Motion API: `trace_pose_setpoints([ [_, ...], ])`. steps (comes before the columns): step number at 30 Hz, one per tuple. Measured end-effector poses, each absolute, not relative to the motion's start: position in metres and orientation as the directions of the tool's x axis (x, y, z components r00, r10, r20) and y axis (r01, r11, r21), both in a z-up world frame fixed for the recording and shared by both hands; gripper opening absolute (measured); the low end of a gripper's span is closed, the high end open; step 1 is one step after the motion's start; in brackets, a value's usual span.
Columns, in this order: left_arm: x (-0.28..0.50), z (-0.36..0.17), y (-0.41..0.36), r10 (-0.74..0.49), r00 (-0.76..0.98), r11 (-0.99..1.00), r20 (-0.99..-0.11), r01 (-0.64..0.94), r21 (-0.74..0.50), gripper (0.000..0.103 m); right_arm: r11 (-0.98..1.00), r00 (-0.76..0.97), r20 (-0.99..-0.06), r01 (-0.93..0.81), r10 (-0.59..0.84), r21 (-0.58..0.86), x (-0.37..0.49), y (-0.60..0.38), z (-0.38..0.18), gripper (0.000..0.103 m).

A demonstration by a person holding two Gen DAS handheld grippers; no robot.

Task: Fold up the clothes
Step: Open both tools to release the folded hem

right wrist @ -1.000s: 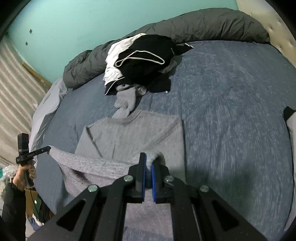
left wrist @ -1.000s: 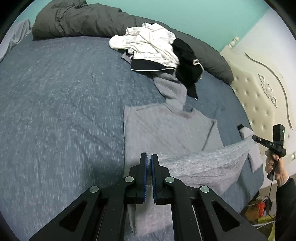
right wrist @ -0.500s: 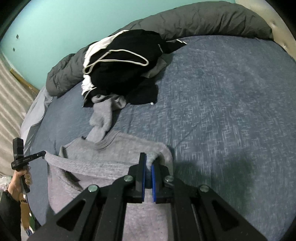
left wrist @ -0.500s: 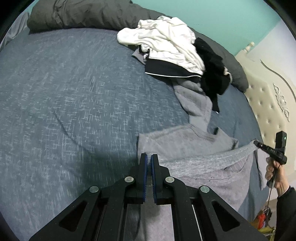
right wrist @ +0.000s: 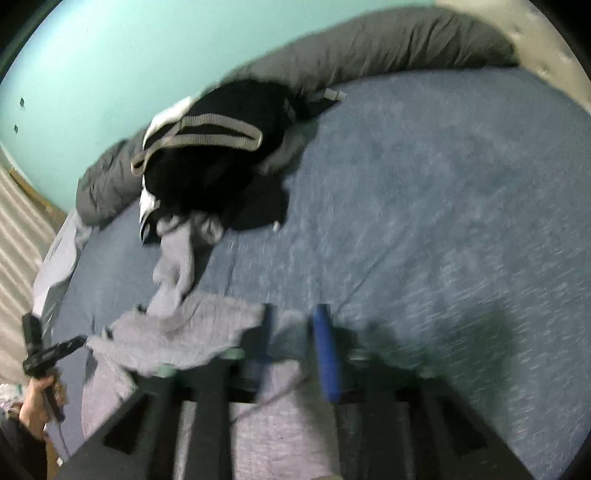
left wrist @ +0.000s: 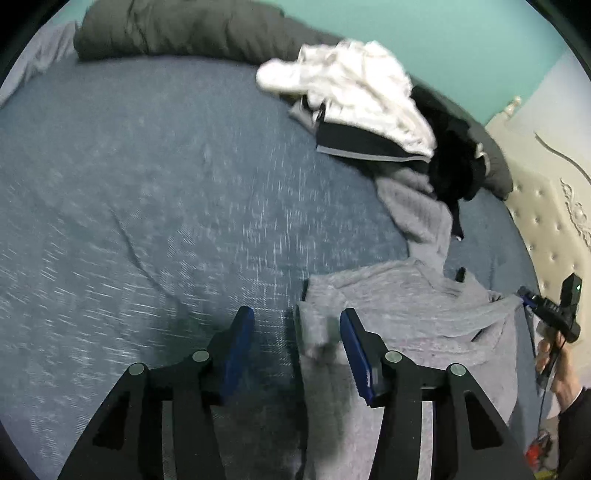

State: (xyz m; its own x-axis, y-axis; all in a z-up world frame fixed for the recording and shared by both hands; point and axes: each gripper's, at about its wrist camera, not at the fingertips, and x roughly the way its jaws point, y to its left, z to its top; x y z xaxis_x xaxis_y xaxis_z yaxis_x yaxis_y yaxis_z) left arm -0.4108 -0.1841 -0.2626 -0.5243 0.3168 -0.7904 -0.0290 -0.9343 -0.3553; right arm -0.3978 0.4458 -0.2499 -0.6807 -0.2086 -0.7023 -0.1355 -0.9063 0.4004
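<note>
A grey sweater (left wrist: 406, 306) lies folded on the blue bed (left wrist: 147, 184); one sleeve runs up toward the clothes pile. My left gripper (left wrist: 295, 315) is open, and the sweater's loose corner sags between its fingers, close to the right finger. In the blurred right wrist view, my right gripper (right wrist: 294, 312) has its fingers apart with the grey sweater (right wrist: 192, 332) lying between and under them. Across the garment I see the right gripper (left wrist: 526, 297) at the sweater's far corner, and the left gripper (right wrist: 75, 342) at the opposite edge.
A pile of white (left wrist: 354, 85) and black clothes (right wrist: 221, 158) sits at the back of the bed, before a rolled grey duvet (left wrist: 177, 33). A padded headboard (left wrist: 546, 221) borders one side. A hand (right wrist: 40, 398) holds each gripper handle.
Both grippers carried the sweater's edge forward over its body, folding it, then went from shut to open. The corner has dropped out of the left gripper.
</note>
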Motion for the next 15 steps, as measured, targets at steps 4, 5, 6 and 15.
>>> trace_pose_setpoints([
  [4, -0.380, -0.246, -0.168, 0.319, -0.552, -0.947, -0.770, -0.152, -0.284, 0.052, -0.937, -0.688, -0.692, -0.050, -0.219, 0.346, -0.375, 0.433, -0.237, 0.060],
  [5, -0.371, -0.245, -0.159, 0.323, -0.547, -0.946, -0.772, -0.195, -0.257, 0.052, -0.948, -0.681, -0.693, 0.004, -0.236, 0.319, -0.367, 0.422, -0.237, 0.060],
  [6, -0.366, -0.246, -0.149, 0.322, -0.536, -0.945, -0.780, -0.232, -0.230, 0.052, -0.955, -0.671, -0.696, 0.060, -0.254, 0.291, -0.358, 0.410, -0.237, 0.060],
  [15, -0.379, -0.297, -0.116, 0.199, -0.438, -0.944, -0.877, -0.327, -0.050, 0.044, -0.961, -0.457, -0.874, 0.274, -0.162, 0.035, -0.344, 0.347, -0.306, 0.030],
])
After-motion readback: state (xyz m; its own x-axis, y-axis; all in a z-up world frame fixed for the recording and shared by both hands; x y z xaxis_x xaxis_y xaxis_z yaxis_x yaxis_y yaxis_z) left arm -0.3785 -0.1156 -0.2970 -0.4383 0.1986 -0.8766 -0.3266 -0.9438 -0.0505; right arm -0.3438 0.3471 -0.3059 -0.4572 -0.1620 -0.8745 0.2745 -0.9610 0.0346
